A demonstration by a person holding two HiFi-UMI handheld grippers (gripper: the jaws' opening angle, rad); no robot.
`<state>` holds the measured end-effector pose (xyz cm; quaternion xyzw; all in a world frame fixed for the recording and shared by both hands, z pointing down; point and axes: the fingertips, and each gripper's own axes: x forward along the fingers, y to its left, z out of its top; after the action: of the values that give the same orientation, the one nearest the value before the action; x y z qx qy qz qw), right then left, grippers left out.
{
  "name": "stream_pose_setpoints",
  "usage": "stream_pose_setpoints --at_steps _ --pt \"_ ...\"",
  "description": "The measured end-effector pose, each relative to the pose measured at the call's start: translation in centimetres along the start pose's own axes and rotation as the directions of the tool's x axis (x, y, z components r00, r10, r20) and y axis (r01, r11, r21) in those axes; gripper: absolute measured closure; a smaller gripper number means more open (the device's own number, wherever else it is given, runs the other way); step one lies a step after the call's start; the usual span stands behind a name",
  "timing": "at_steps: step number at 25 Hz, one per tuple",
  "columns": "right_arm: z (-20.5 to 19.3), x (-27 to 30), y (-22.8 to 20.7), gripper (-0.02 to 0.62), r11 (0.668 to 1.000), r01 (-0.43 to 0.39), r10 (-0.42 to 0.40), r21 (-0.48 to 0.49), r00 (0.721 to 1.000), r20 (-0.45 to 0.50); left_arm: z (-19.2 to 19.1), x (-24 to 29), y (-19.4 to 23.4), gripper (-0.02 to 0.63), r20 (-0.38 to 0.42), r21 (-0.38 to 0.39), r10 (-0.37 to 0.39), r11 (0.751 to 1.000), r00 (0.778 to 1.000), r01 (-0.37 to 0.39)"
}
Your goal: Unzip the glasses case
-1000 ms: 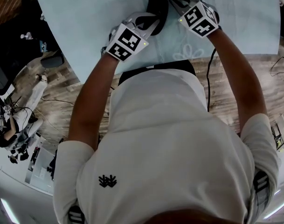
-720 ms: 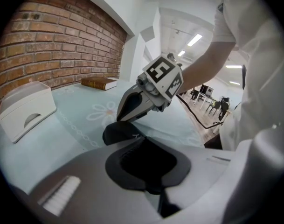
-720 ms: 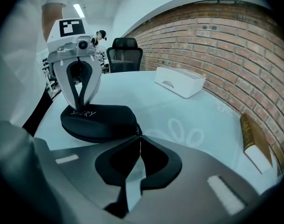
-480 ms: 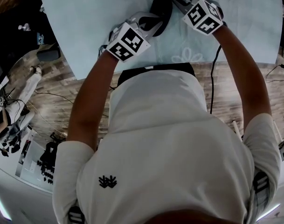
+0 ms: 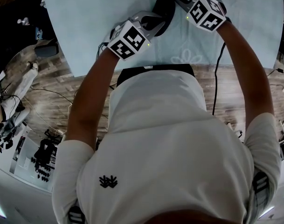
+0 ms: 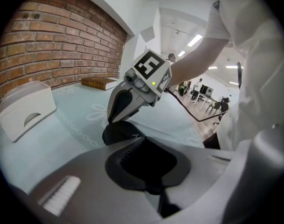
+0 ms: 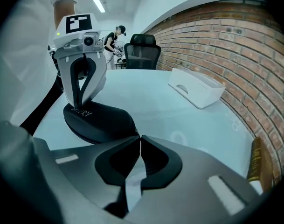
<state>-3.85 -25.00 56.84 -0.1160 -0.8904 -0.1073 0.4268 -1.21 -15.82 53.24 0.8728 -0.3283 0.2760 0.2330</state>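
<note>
A black glasses case (image 5: pixel 162 9) lies on the pale blue tablecloth (image 5: pixel 95 13) between both grippers. In the right gripper view the case (image 7: pixel 97 118) shows white lettering on its near side. My left gripper (image 5: pixel 155 21) comes down on the case's left end and is closed on it; in the left gripper view the case (image 6: pixel 117 131) sticks out just past the jaws. My right gripper (image 7: pixel 138 137) is shut at the case's other end, with its tips against a small metal zipper pull (image 7: pixel 136 130). The zip line itself is not visible.
A white box (image 7: pixel 197 87) stands further back on the table, near the brick wall. A brown book (image 6: pixel 100 83) lies by the wall. A black cable (image 5: pixel 218 64) trails from the right gripper over the table's near edge. A black office chair (image 7: pixel 142 50) stands beyond the table.
Both grippers stay at the case. The right gripper has edged slightly to the right and the head view has shifted a little.
</note>
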Motion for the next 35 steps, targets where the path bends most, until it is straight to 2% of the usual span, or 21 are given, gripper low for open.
stream_pose_setpoints --at_steps 10,14,17,20,24,28,31,35 --pt "0.2 0.7 0.1 0.583 0.992 -0.039 0.035 -0.119 0.999 -0.040 -0.2 0.0 -0.2 0.552 -0.013 0.005 -0.017 1.000 1.000 0.017" --pt "0.3 0.7 0.0 0.581 0.991 -0.038 0.033 -0.130 0.999 -0.040 -0.2 -0.1 -0.2 0.552 -0.012 0.006 -0.016 1.000 1.000 0.016" --pt "0.4 0.6 -0.1 0.572 0.991 -0.016 0.012 -0.133 0.999 -0.034 0.1 -0.2 -0.2 0.552 0.001 0.005 -0.006 1.000 1.000 0.006" --pt "0.0 0.6 -0.8 0.571 0.991 0.047 -0.053 -0.123 0.998 -0.045 0.1 -0.1 -0.2 0.552 0.013 -0.002 0.006 1.000 1.000 -0.005" --pt "-1.3 -0.4 -1.0 0.571 0.992 0.123 -0.126 -0.039 0.990 -0.066 0.4 -0.2 -0.5 0.551 0.040 -0.015 0.031 0.999 0.999 -0.030" --pt "-2.7 -2.5 -0.4 0.584 0.970 0.239 -0.233 0.050 0.967 -0.103 0.8 -1.2 -0.3 0.549 0.067 -0.028 0.043 0.999 0.997 -0.041" --pt "-3.6 -4.2 1.5 0.594 0.939 0.316 -0.300 0.134 0.945 -0.127 1.3 -2.7 -0.7 0.549 0.098 -0.035 0.046 0.998 0.994 -0.043" --pt "-3.2 -6.3 5.2 0.594 0.877 0.378 -0.355 0.296 0.926 -0.129 1.2 -5.2 -0.8 0.549 0.132 -0.028 0.061 0.998 0.989 -0.057"
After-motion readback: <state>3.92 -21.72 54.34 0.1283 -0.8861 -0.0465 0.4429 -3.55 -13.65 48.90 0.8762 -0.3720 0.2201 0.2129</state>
